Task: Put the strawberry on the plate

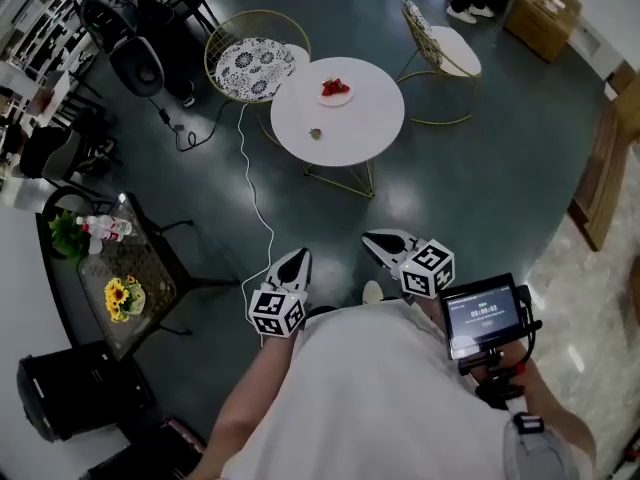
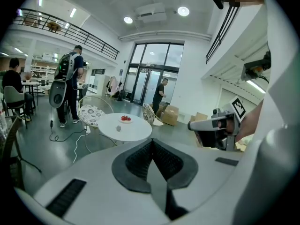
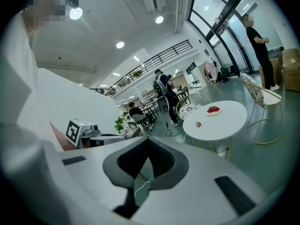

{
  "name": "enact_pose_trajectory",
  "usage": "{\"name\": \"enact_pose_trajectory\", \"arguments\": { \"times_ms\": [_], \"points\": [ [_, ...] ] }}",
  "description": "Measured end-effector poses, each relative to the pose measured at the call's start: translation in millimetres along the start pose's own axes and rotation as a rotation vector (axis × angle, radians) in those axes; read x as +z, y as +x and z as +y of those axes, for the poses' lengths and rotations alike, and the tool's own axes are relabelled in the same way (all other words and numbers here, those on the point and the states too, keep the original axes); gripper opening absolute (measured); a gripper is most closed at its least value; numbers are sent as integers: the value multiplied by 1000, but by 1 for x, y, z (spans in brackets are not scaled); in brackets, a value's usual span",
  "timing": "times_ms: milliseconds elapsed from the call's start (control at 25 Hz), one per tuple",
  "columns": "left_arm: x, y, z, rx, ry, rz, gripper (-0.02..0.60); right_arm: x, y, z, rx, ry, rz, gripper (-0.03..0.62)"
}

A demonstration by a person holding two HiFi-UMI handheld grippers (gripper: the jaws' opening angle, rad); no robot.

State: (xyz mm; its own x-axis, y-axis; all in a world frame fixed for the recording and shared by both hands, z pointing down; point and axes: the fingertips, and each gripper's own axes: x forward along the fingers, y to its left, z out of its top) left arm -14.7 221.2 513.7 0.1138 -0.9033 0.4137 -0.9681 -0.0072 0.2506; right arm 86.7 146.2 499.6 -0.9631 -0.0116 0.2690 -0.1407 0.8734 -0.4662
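Note:
A round white table stands some way ahead on the dark floor. A white plate with red strawberries lies near its far side. A single small strawberry lies apart from it, nearer the front edge. Both show small in the left gripper view, plate and strawberry, and in the right gripper view, plate and strawberry. My left gripper and right gripper are held close to the body, far short of the table. Both are shut and hold nothing.
A wire chair with a patterned cushion stands left of the table and another chair to its right. A white cable runs across the floor towards me. A glass side table with sunflowers is at my left. People stand in the background.

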Motion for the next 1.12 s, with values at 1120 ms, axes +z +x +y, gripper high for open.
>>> {"name": "enact_pose_trajectory", "arguments": {
  "times_ms": [1120],
  "points": [
    [63,72,101,-110,59,22,6,71,94,-51,-87,12,-72,7]
  ]
}}
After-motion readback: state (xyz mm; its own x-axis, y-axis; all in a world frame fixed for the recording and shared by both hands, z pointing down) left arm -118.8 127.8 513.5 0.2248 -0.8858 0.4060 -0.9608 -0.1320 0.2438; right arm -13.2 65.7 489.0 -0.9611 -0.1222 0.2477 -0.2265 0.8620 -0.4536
